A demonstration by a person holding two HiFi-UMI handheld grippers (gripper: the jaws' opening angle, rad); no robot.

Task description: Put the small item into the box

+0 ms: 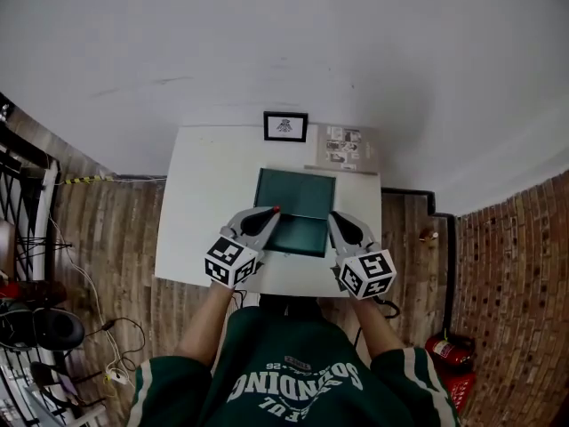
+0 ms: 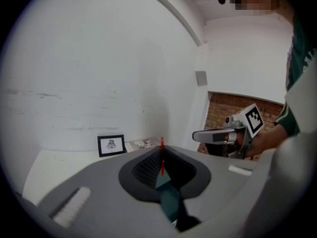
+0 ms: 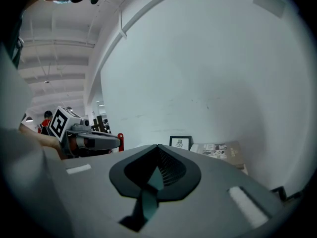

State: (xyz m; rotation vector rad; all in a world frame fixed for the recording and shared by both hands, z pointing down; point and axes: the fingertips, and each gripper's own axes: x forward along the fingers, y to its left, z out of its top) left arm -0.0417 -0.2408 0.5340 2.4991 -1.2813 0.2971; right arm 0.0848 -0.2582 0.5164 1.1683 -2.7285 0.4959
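A dark green open box lies in the middle of the white table. My left gripper hovers over the box's left edge, shut on a small thin red item. In the left gripper view the red item stands upright, pinched between the closed jaws of that gripper, with green box showing below. My right gripper is at the box's right edge, shut with nothing in it. The right gripper view shows the left gripper and the red item at its tip.
A small black-framed picture stands at the table's far edge against the white wall. A brown sheet with printed pictures lies beside it. On the wood floor are cables at left and a red fire extinguisher at right.
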